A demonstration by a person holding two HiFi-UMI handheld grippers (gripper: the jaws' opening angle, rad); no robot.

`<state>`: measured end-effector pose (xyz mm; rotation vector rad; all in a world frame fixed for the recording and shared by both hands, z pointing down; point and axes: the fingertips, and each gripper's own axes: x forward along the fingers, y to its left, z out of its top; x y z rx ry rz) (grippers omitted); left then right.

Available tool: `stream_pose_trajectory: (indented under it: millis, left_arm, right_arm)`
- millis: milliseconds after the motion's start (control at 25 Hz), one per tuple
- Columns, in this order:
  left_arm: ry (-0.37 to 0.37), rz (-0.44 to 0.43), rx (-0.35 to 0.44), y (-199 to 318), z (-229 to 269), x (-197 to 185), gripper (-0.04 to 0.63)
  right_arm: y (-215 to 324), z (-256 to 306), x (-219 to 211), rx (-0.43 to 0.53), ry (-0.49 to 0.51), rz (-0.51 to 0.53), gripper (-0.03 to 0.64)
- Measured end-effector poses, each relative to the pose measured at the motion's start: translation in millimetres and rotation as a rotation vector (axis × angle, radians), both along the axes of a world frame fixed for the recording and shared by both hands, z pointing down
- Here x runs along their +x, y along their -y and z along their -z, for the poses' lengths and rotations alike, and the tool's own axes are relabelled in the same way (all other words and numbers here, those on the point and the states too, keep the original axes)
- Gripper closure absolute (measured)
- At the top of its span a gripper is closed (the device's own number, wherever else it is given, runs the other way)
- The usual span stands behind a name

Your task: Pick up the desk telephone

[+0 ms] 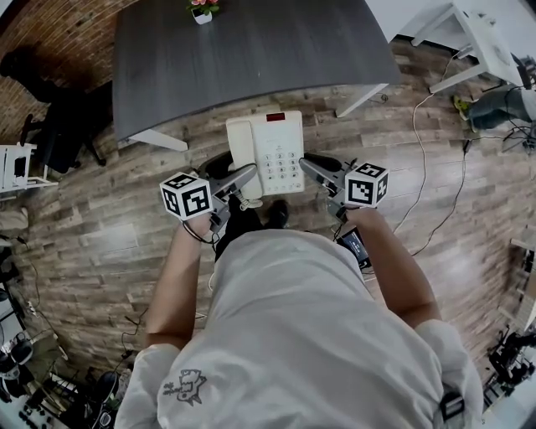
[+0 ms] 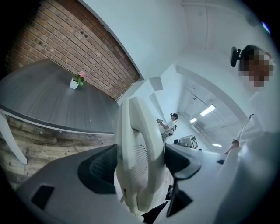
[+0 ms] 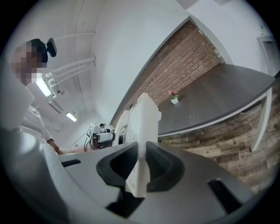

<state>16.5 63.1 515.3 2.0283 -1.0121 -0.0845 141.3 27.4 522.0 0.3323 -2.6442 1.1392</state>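
1. Wood-plank floor [image 1: 100,243] lies open beneath both claws. Nothing stands directly under them except the person's own shoes.
2. The left claw [image 2: 140,162] is clamped on the handset side of the desk telephone [image 1: 276,151], with its pads pressing both faces of that thick edge.
3. The right claw [image 3: 140,164] is closed narrowly on the telephone's thin opposite edge, one pad against each face.
4. The telephone hangs between the two claws, clear of the floor and short of any support, with its keypad facing up in the head view.
5. Just ahead of the claws runs the near edge of a dark grey tabletop [image 1: 251,50]. Its surface is bare nearly all the way across.
6. At the tabletop's far edge, well beyond the claws, a small white pot [image 1: 201,12] holds pink flowers.
7. Out past the right claw, cables [image 1: 423,151] trail over the floor towards a white table [image 1: 469,33].
8. Past the left claw, a dark chair [image 1: 50,117] sits beside the brick wall.
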Motion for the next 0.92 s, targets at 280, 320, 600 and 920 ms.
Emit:
stream_pose_trajectory:
  millis: [280, 320, 600, 920]
  left_arm:
    - [0.007, 0.003, 0.007, -1.7, 2.1, 1.8, 0.244]
    - [0.005, 0.004, 0.007, -0.8, 2.9, 0.9, 0.244]
    - [0.009, 0.006, 0.012, 1.7, 4.8, -2.8, 0.245]
    - [0.012, 0.006, 0.009, 2.5, 0.1, -2.9, 0.247]
  right_arm:
    - [-2.6, -0.1, 2.7, 0.003, 0.012, -0.002, 0.554]
    - [-1.6, 1.1, 1.8, 0.004, 0.014, -0.003, 0.554]
    - [1.3, 2.9, -2.0, 0.007, 0.024, -0.004, 0.554]
    - [1.1, -2.6, -2.0, 0.004, 0.025, -0.001, 0.555]
